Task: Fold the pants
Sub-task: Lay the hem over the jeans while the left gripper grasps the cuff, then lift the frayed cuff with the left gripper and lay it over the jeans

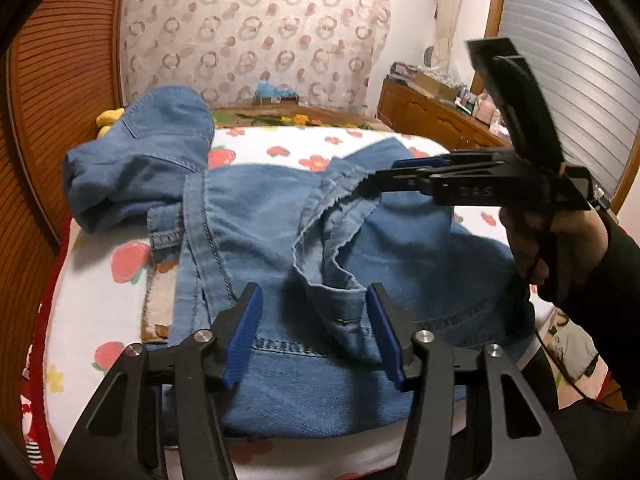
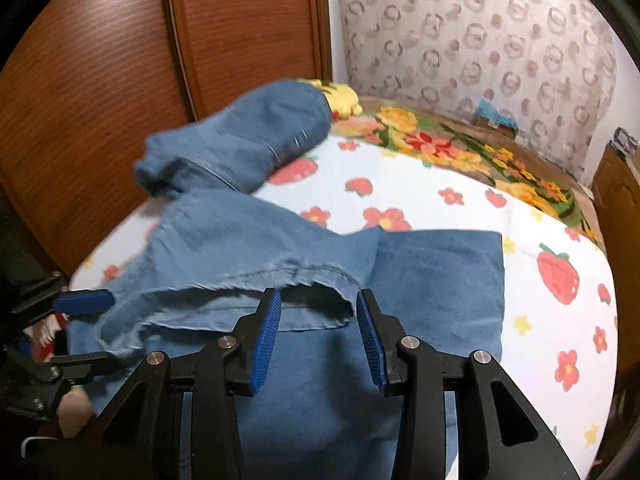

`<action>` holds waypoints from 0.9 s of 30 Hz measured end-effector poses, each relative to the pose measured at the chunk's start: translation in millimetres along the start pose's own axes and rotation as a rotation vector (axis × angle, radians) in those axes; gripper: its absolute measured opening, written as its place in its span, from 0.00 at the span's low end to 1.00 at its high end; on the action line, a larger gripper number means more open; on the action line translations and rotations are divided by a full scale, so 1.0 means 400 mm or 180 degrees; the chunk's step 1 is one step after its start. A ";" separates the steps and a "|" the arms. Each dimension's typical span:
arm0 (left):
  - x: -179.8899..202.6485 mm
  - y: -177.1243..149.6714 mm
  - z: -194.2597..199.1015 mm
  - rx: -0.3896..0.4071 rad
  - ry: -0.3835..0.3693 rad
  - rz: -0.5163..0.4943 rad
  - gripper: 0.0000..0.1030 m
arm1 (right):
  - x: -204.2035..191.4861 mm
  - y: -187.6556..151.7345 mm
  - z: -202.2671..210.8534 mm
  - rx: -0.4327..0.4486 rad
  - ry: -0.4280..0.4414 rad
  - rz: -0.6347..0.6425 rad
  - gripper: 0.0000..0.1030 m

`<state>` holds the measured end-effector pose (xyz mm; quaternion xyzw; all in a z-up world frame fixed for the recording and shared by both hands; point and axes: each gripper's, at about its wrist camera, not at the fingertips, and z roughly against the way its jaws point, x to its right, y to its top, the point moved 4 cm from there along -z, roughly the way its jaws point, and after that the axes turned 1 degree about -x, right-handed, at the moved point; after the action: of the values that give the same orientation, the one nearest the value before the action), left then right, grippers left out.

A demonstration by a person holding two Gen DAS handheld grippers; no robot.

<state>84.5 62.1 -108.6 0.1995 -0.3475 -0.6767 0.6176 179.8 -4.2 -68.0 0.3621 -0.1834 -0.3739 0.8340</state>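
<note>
Denim pants (image 2: 420, 280) on strawberry-print blanket (image 2: 440, 184)

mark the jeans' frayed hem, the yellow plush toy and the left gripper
frayed hem (image 2: 256, 280), right wrist view, on the raw edge of the denim leg.
yellow plush toy (image 2: 344, 98), right wrist view, on its yellow body behind the jeans.
left gripper (image 1: 314, 332), left wrist view, midway between its blue pads.

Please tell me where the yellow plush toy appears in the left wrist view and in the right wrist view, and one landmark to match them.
Left wrist view: yellow plush toy, upper left, mostly hidden behind the jeans.
Right wrist view: top centre, peeking from behind the jeans' far end.
Shared landmark: the strawberry blanket beneath.
</note>
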 end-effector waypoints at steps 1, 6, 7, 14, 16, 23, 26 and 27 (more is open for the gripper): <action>0.002 -0.001 -0.005 -0.0014 -0.0003 -0.0009 0.48 | -0.001 0.003 -0.011 -0.0030 -0.0028 0.0017 0.40; 0.011 0.013 -0.018 -0.0042 -0.0023 -0.0089 0.23 | -0.002 0.013 -0.026 -0.0073 -0.0101 0.0084 0.18; 0.013 0.017 -0.017 -0.0041 -0.0031 -0.0105 0.20 | 0.000 0.017 -0.025 -0.0063 -0.0129 0.0107 0.06; 0.078 0.063 0.037 0.0121 -0.0180 -0.0279 0.09 | 0.042 0.024 0.069 0.0237 -0.0170 0.0061 0.02; 0.099 0.079 0.057 0.0189 -0.0222 -0.0311 0.09 | 0.053 0.037 0.120 0.0345 -0.0210 0.0066 0.02; 0.216 0.182 0.170 0.0491 -0.0680 -0.0435 0.09 | 0.070 0.109 0.356 0.0785 -0.0470 0.0267 0.02; 0.254 0.225 0.210 0.0626 -0.0683 -0.0533 0.09 | 0.079 0.137 0.445 0.0971 -0.0525 0.0266 0.02; 0.259 0.235 0.222 0.0670 -0.0672 -0.0554 0.09 | 0.078 0.148 0.472 0.1030 -0.0531 0.0276 0.02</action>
<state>71.6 -18.7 35.4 0.2203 -0.4608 -0.7047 0.4924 120.5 -88.6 103.4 0.4510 -0.3251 -0.3320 0.7621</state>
